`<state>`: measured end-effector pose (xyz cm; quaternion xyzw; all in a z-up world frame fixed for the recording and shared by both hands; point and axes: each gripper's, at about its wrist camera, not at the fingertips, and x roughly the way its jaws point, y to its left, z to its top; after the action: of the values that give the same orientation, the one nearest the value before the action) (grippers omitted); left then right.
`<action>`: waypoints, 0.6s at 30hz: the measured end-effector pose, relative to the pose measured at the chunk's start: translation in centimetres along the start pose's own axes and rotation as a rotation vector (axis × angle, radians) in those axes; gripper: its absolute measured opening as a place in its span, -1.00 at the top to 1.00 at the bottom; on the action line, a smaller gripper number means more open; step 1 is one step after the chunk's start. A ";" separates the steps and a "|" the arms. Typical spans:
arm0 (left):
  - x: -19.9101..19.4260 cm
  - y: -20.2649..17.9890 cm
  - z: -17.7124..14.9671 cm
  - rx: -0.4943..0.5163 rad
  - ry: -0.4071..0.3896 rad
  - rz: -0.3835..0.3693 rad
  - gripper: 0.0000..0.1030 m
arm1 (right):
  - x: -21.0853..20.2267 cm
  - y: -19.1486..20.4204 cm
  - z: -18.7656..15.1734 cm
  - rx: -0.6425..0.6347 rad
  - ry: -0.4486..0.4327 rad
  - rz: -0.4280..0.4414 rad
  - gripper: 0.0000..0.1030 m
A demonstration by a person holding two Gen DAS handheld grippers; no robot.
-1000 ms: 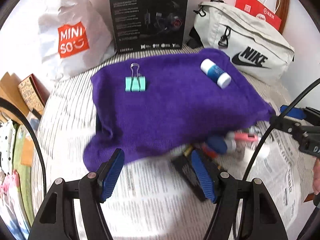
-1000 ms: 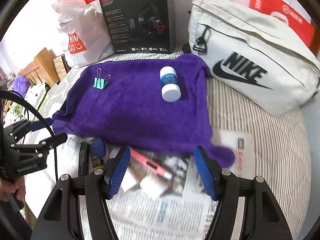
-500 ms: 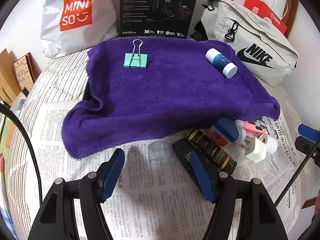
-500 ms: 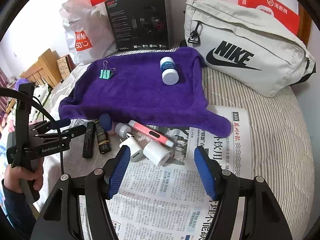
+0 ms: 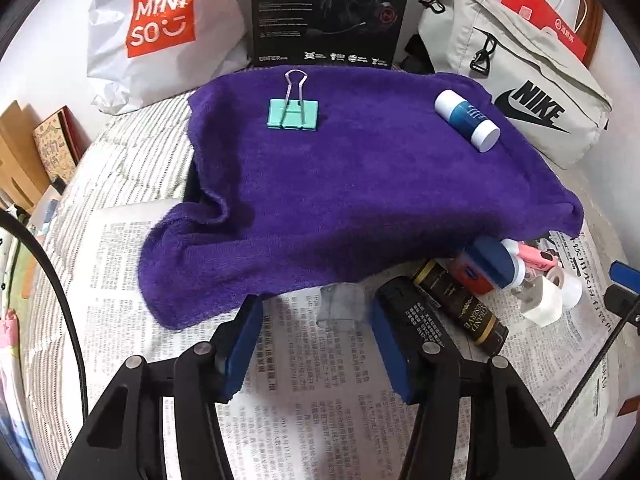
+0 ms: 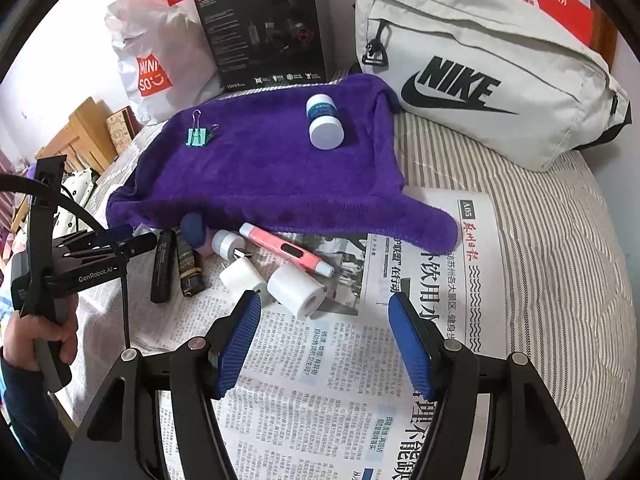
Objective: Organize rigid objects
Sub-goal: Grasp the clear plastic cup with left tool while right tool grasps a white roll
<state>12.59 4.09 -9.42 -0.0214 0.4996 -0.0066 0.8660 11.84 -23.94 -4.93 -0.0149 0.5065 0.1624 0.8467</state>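
A purple towel [image 5: 360,184] lies spread on a bed over newspaper [image 6: 320,380]. On the towel, a green clip [image 5: 293,114] lies flat with its wire handle pointing to the far side. A small blue and white bottle [image 5: 467,120] lies on its side near the towel's right edge, its white cap toward the near right. More small things lie in a bunch by the near edge of the towel: a pink pen [image 6: 286,249] lying slantwise and a white roll [image 6: 296,289]. The left gripper [image 5: 316,336] has its fingers wide apart, holding nothing. The right gripper [image 6: 324,332] is also wide apart and holds nothing.
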 end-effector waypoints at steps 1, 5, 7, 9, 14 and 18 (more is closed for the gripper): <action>0.1 -0.1 0.0 0.004 -0.001 0.000 -0.02 | 0.2 0.0 0.0 0.000 0.005 0.001 -0.28; 0.3 -0.6 0.1 0.041 -0.008 0.024 0.10 | 0.8 0.0 -0.1 -0.010 0.022 -0.011 -0.28; 0.3 -0.8 0.2 0.062 -0.014 0.010 0.22 | 0.9 -0.1 -0.2 -0.010 0.026 -0.014 -0.28; 0.3 -0.9 0.4 0.076 -0.016 -0.004 0.32 | 1.2 -0.4 -0.2 -0.002 0.032 -0.019 -0.28; 0.4 -1.0 0.7 0.101 -0.020 -0.013 0.47 | 1.8 -0.7 -0.3 -0.001 0.041 -0.028 -0.28; 0.3 -1.0 0.6 0.098 -0.027 -0.016 0.47 | 2.2 -0.5 -0.4 -0.009 0.047 -0.017 -0.28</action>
<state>13.31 3.08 -9.32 0.0169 0.4865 -0.0377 0.8727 12.58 -23.94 -7.10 -0.0267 0.5255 0.1570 0.8358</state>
